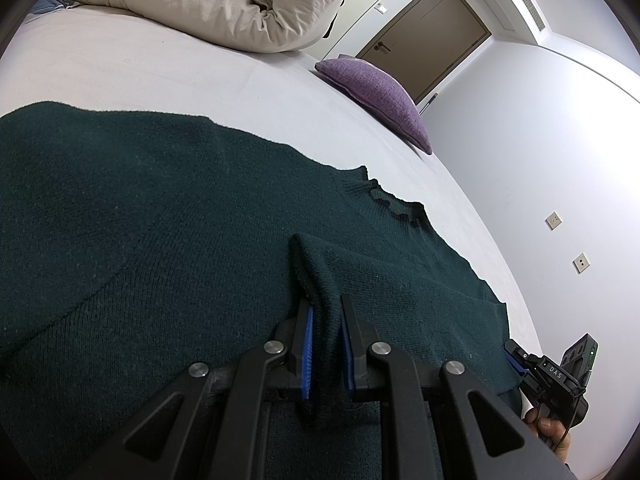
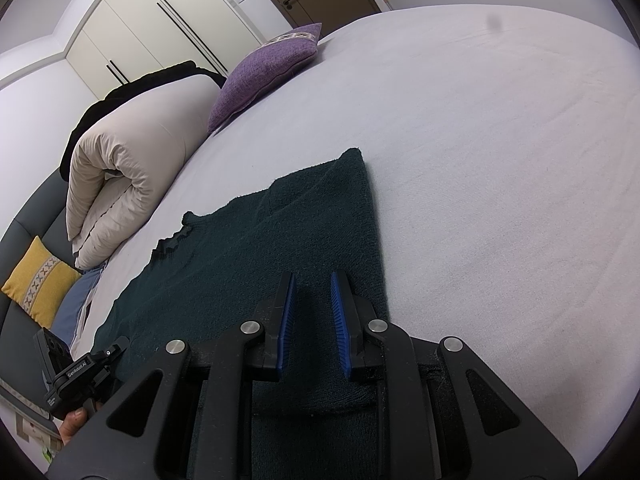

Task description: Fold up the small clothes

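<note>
A dark green knit sweater [image 1: 160, 220] lies spread flat on the pale bed sheet [image 1: 160, 72], its ruffled neckline [image 1: 396, 200] toward the far edge. My left gripper [image 1: 324, 308] is shut on a raised fold of the sweater's near edge, knit bunched between the blue pads [image 1: 308, 344]. In the right wrist view the sweater [image 2: 280, 232] runs away from me. My right gripper [image 2: 314, 280] is shut on the near hem, with fabric sitting between its fingers. Each gripper shows in the other's view at the hem corner: the right one [image 1: 516, 360], the left one [image 2: 116, 350].
A rolled cream duvet [image 2: 132, 160] lies along the head of the bed, with a purple cushion [image 2: 264, 72] beside it and a yellow cushion [image 2: 40, 280] lower down. Bare sheet [image 2: 480, 160] stretches right of the sweater. A door [image 1: 432, 36] and wardrobe [image 2: 160, 20] stand beyond.
</note>
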`<state>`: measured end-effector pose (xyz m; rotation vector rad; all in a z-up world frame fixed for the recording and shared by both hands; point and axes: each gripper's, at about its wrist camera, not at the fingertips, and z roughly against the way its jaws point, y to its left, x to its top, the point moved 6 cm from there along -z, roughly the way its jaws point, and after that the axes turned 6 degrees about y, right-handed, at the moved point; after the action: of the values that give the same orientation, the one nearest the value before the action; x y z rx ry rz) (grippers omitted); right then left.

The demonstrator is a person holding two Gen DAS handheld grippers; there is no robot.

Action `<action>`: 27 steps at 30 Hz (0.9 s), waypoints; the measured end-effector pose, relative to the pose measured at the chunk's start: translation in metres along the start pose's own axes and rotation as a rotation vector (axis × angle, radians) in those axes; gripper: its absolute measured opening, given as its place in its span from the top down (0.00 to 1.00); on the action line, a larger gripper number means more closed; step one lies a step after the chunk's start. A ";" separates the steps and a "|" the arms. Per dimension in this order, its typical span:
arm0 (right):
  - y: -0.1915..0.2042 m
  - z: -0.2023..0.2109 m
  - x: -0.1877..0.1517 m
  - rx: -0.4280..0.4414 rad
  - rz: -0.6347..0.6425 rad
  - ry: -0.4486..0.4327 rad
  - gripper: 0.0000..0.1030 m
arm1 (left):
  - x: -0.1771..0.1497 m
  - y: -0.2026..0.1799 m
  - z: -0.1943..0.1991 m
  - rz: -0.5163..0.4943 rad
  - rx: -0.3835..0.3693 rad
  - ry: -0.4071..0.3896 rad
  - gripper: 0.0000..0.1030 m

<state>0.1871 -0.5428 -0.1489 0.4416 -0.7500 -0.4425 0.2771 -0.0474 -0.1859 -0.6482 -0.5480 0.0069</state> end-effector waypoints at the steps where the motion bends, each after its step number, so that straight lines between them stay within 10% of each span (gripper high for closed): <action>1: 0.000 0.000 0.000 0.000 0.000 0.000 0.83 | 0.000 0.000 0.000 0.000 0.000 0.000 0.84; 10: 0.002 0.001 0.002 0.001 -0.001 0.000 0.83 | 0.002 -0.003 0.002 0.005 0.011 0.009 0.84; 15: 0.009 0.001 0.006 -0.018 0.013 0.021 0.68 | 0.010 -0.025 0.038 -0.061 0.139 -0.043 0.19; 18: 0.034 0.010 0.007 -0.034 0.084 0.033 0.23 | 0.017 -0.028 0.081 -0.026 0.106 -0.101 0.19; 27: 0.121 0.086 -0.026 0.046 0.139 0.003 0.22 | -0.008 0.075 0.206 0.221 0.155 -0.204 0.18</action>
<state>0.1343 -0.4483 -0.0432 0.4298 -0.7840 -0.2952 0.1822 0.1292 -0.0962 -0.5564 -0.6629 0.3239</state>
